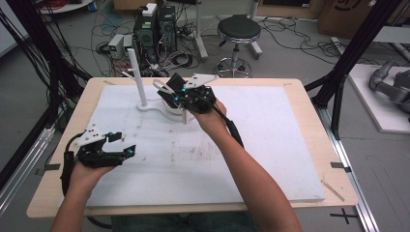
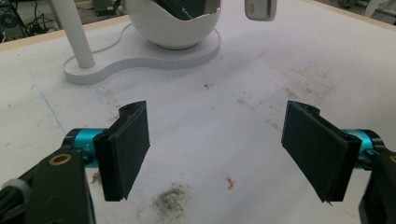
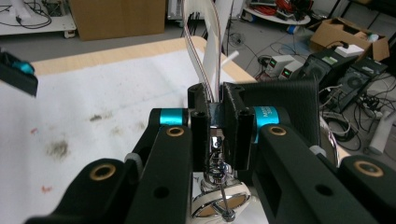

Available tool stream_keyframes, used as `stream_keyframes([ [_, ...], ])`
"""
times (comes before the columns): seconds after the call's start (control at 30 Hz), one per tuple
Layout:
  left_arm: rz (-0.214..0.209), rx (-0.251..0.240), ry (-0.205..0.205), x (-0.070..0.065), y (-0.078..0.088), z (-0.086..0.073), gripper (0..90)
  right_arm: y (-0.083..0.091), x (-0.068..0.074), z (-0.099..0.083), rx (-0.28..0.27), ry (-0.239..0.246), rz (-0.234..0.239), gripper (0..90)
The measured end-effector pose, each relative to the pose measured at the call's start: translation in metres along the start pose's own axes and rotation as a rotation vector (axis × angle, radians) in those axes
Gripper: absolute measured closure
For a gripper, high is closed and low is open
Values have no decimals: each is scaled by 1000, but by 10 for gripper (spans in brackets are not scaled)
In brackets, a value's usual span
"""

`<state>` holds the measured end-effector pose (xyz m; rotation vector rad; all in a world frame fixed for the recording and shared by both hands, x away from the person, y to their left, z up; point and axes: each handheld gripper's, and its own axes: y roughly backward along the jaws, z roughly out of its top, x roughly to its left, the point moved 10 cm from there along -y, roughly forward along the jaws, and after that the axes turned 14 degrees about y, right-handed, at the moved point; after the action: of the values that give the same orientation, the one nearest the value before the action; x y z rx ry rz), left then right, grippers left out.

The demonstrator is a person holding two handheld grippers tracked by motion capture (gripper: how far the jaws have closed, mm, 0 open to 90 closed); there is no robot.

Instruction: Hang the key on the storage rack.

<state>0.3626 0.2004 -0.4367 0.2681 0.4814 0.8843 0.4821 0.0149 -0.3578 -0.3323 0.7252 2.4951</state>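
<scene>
My right gripper [image 1: 173,90] hovers over the white bowl [image 1: 169,102] at the far middle of the table. It is shut on a thin white strap [image 3: 211,56] that rises between the jaws. A chrome clasp [image 3: 217,163] and a round pendant [image 3: 219,205] hang under them. In the left gripper view a small pale piece [image 2: 260,9] dangles beside the jagged-rimmed bowl [image 2: 173,28]. My left gripper [image 1: 124,144] rests low near the front left. Its jaws [image 2: 217,149] stand wide open over the bare mat, with nothing between them.
The bowl sits on a flat white base [image 1: 155,108] beside an upright white post [image 1: 137,77]. A white mat [image 1: 270,145] covers most of the wooden table [image 1: 309,96]. Beyond the far edge stand a stool [image 1: 238,31] and computer boxes [image 1: 154,29].
</scene>
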Motion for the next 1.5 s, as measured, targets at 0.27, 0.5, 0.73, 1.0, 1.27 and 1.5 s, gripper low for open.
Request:
stream_keyframes([
  [0.27,3,-4,4,2,2,0,235,-23,0,25,-12,25,5,828],
  [0.5,4,-8,8,2,2,1,235,-46,2,44,-24,42,0,828],
  [0.73,6,-9,5,3,3,1,235,-61,0,62,-17,78,-25,828],
  [1.0,3,-9,6,4,3,1,235,-77,-2,72,15,112,-52,828],
  [1.27,17,-19,6,6,5,2,235,-87,-3,67,43,96,-51,828],
  [1.5,14,-20,6,6,5,2,234,-93,-7,58,78,105,-70,828],
])
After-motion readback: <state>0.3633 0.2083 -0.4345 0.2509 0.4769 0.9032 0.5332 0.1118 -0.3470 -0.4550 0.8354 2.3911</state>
